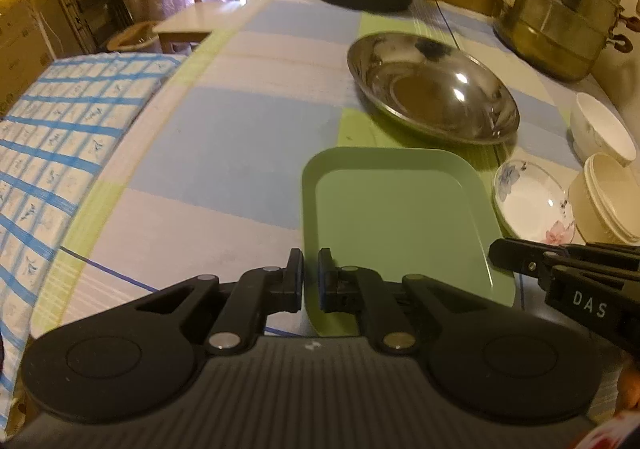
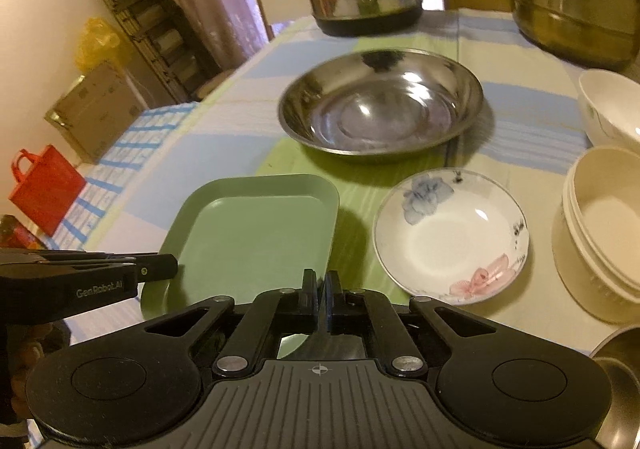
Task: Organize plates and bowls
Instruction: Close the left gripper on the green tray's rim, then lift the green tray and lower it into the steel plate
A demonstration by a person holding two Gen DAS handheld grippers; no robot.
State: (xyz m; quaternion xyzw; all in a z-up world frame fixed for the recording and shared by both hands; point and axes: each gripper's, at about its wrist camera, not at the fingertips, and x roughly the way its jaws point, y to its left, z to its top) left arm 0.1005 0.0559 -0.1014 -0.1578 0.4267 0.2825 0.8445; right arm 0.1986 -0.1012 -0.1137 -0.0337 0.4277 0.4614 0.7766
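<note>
At the green tray's (image 1: 400, 225) near rim: left gripper (image 1: 311, 281) and right gripper (image 2: 319, 299) jaws pinch it. Lift level, in sync; clear the floral dish (image 2: 450, 235).

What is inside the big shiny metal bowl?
Nothing. The big shiny metal bowl is empty, showing only reflections. It sits on the checked tablecloth, behind the green tray. The cloth right under it is hidden.
</note>
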